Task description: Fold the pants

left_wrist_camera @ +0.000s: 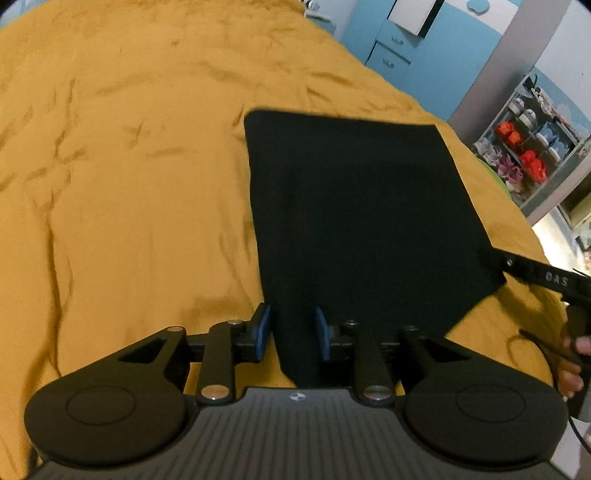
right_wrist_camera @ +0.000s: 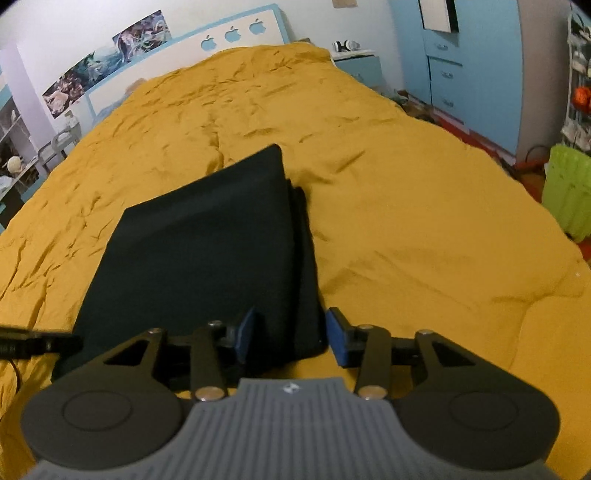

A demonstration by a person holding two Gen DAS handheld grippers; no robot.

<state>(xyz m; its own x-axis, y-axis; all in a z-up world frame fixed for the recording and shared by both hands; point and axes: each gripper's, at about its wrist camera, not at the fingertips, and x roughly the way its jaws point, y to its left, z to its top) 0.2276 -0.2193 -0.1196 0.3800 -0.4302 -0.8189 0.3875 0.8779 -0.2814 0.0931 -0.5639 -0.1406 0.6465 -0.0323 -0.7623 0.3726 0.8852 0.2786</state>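
A wide bed (right_wrist_camera: 406, 206) under a rumpled mustard-yellow cover filled the room. Behind it stood a white headboard (right_wrist_camera: 236, 35) with blue apple cut-outs and a poster strip (right_wrist_camera: 107, 59) on the pale wall. Blue cabinets (right_wrist_camera: 465, 70) lined the right side, near a wire shelf rack (left_wrist_camera: 532, 147) and a green bin (right_wrist_camera: 569, 192).

The near edge of the folded pants (left_wrist_camera: 351, 206) runs behind the left gripper (left_wrist_camera: 291, 332) body. In the right wrist view, the pants' near corner is likewise covered. The right gripper (left_wrist_camera: 532, 271) and the hand (left_wrist_camera: 570, 363) are cut off by the frame edge. Shelf (left_wrist_camera: 532, 147) contents are too blurred to identify.
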